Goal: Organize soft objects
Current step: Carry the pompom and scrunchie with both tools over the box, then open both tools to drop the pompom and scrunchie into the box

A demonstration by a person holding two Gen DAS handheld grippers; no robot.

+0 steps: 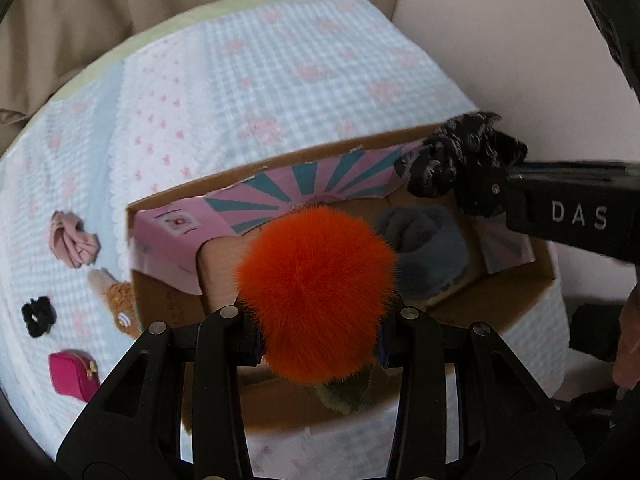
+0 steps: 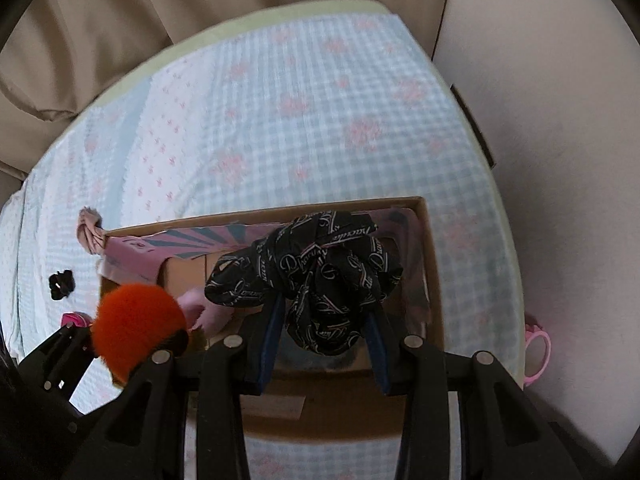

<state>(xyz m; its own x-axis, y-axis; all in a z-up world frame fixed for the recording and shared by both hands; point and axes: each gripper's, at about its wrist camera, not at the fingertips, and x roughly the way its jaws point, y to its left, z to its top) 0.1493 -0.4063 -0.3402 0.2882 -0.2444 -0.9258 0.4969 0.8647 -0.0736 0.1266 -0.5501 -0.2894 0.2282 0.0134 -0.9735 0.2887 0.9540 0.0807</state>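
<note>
Your left gripper (image 1: 316, 344) pinches an orange pompom (image 1: 316, 292), held over the near edge of the open cardboard box (image 1: 168, 304). Your right gripper (image 2: 326, 332) clamps a black printed scarf (image 2: 316, 276) between its blue-padded fingers (image 2: 272, 332), above the box's middle. Inside the box, at 1 o'clock from the pompom, lies a grey fleece roll (image 1: 424, 248). On the checked bedspread (image 1: 248, 92), at 9 o'clock from the box, sit a pink cloth (image 1: 74, 240), a black scrunchie (image 1: 38, 315) and a magenta pouch (image 1: 74, 374). A tan plush (image 1: 118, 304) touches the box's left wall.
</note>
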